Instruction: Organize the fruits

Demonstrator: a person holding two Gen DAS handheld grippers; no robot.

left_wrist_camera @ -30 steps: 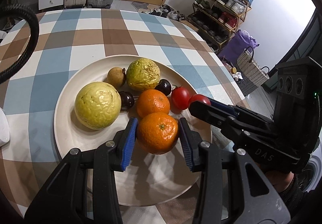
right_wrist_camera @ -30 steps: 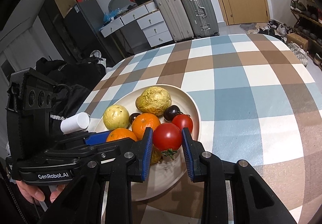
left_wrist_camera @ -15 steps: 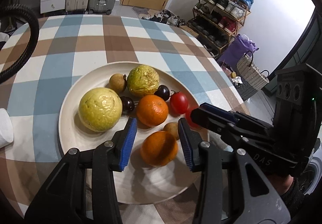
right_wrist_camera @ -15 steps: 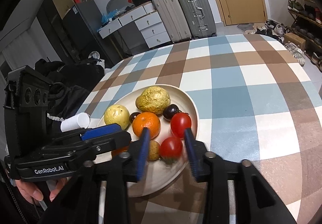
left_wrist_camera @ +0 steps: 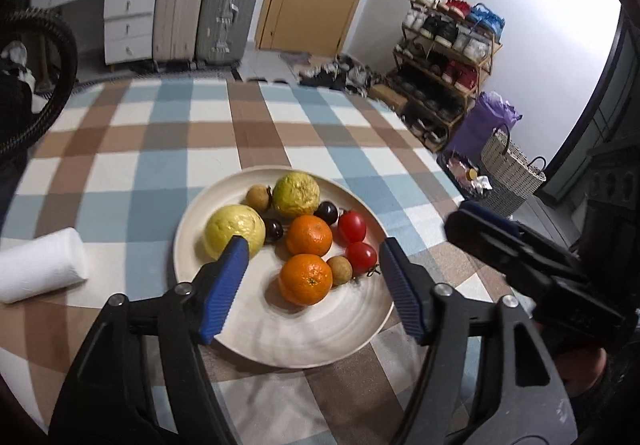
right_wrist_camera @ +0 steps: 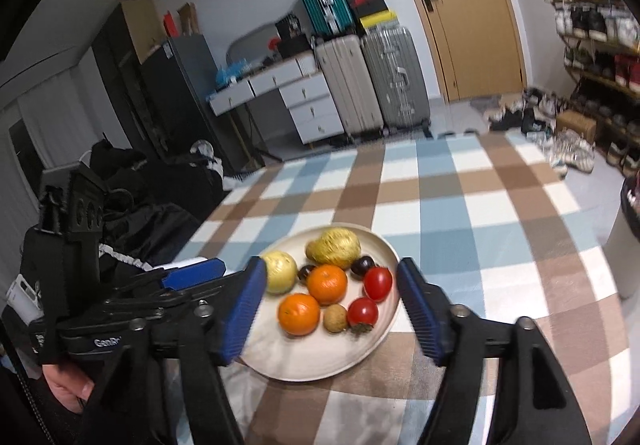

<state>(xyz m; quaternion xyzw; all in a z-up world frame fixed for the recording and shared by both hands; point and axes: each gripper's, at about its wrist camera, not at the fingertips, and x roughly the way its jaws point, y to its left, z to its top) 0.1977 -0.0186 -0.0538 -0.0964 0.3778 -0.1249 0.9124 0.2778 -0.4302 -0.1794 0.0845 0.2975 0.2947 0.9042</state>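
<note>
Since earlier frame: both grippers let go, pulled back above plate (left_wrist_camera: 224, 329); orange (left_wrist_camera: 305, 278) and tomato (left_wrist_camera: 361, 256) now lie on plate's near half.

Left gripper (left_wrist_camera: 314, 287) spread wide, empty. Right gripper (right_wrist_camera: 332, 309) spread wide, empty.

All fruit on plate, near table's (left_wrist_camera: 192, 149) front edge.

Judgement: orange firm, light, rolls; pinch across widest part. Tomato soft, smooth-skinned, bruises; pinch gently at sides.

The plate (left_wrist_camera: 360, 341) on the table (left_wrist_camera: 160, 149) holds the fruits (left_wrist_camera: 309, 235); a roll (left_wrist_camera: 40, 265) lies left of it.
</note>
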